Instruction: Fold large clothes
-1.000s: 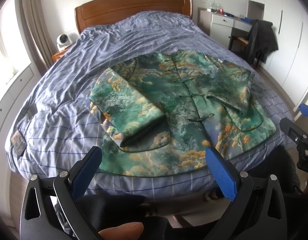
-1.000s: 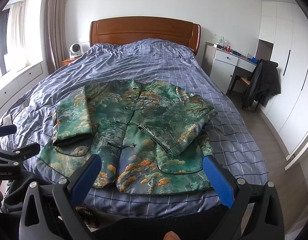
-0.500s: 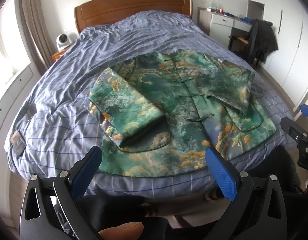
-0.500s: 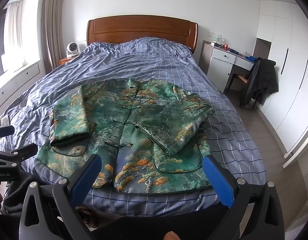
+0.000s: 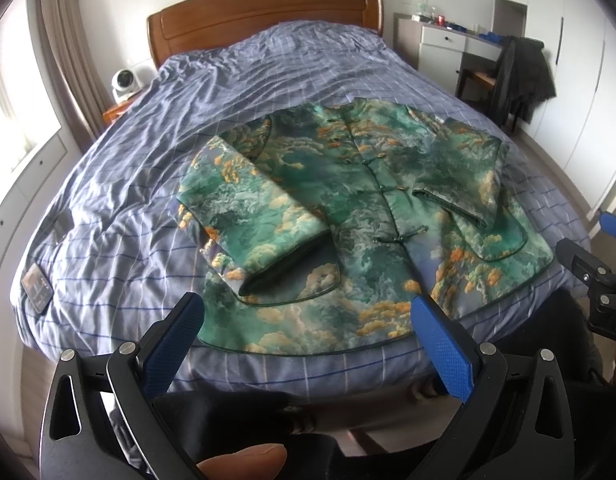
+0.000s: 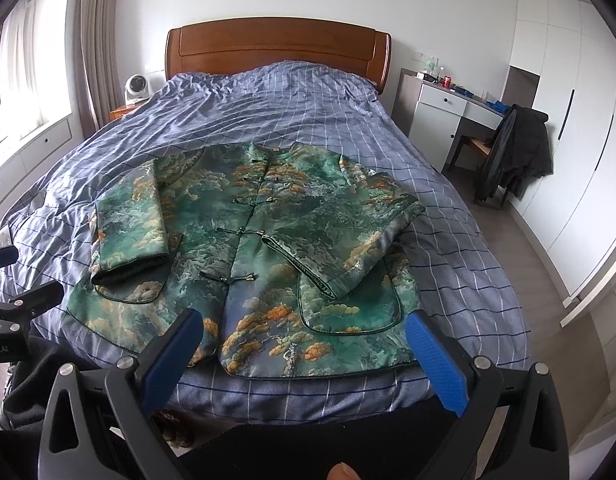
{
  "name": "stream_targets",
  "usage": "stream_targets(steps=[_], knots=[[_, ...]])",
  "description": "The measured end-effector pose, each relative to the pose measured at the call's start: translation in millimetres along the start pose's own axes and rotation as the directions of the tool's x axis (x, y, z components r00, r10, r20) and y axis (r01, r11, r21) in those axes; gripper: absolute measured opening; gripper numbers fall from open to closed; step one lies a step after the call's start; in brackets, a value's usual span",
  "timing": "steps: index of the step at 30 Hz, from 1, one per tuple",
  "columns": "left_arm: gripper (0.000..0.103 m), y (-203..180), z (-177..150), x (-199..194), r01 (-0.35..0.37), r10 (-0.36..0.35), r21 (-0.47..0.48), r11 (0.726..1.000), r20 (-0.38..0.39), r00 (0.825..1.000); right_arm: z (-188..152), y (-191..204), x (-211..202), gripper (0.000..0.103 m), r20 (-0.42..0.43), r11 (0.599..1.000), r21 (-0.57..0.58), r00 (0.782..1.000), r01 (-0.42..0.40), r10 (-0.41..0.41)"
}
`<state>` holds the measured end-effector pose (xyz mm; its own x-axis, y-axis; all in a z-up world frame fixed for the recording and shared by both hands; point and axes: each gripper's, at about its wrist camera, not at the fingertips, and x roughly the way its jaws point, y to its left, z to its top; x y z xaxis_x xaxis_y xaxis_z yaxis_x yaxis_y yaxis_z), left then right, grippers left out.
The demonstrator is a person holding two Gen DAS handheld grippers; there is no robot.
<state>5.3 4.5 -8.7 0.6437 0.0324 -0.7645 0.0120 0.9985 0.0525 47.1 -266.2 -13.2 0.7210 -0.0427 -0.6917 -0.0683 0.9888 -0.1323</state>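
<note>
Green brocade jacket (image 5: 364,216), frog-buttoned, flat on checked blue duvet (image 5: 156,184) near the bed's foot, both sleeves folded inward. Left gripper (image 5: 308,320): fingers wide apart, empty. Right-wrist view: jacket (image 6: 260,240) likewise; right gripper (image 6: 304,336) spread, empty (dark coat (image 6: 516,148) on chair).

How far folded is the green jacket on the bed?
Partly folded: the jacket lies front-up, buttoned, both sleeves folded onto its front, body spread full length.
</note>
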Motion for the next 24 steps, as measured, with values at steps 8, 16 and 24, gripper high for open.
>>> stream_targets(steps=[8, 16, 24], knots=[[0.103, 0.6, 1.6, -0.1, -0.009, 0.009, 0.005, 1.000, -0.002, 1.000, -0.3, 0.0, 4.4, 0.103, -0.028, 0.999, -0.006, 0.999, 0.033, -0.033], [0.103, 0.8, 3.3, 3.5, -0.018, 0.018, 0.009, 1.000, -0.012, 1.000, -1.5, -2.3, 10.5, 0.103, -0.062, 0.999, 0.003, 0.997, 0.052, -0.052], [0.103, -1.0, 3.1, 6.5, -0.027, 0.027, 0.016, 1.000, -0.019, 0.999, -1.9, -2.4, 13.3, 0.103, -0.074, 0.998, -0.004, 0.995, 0.070, -0.070]])
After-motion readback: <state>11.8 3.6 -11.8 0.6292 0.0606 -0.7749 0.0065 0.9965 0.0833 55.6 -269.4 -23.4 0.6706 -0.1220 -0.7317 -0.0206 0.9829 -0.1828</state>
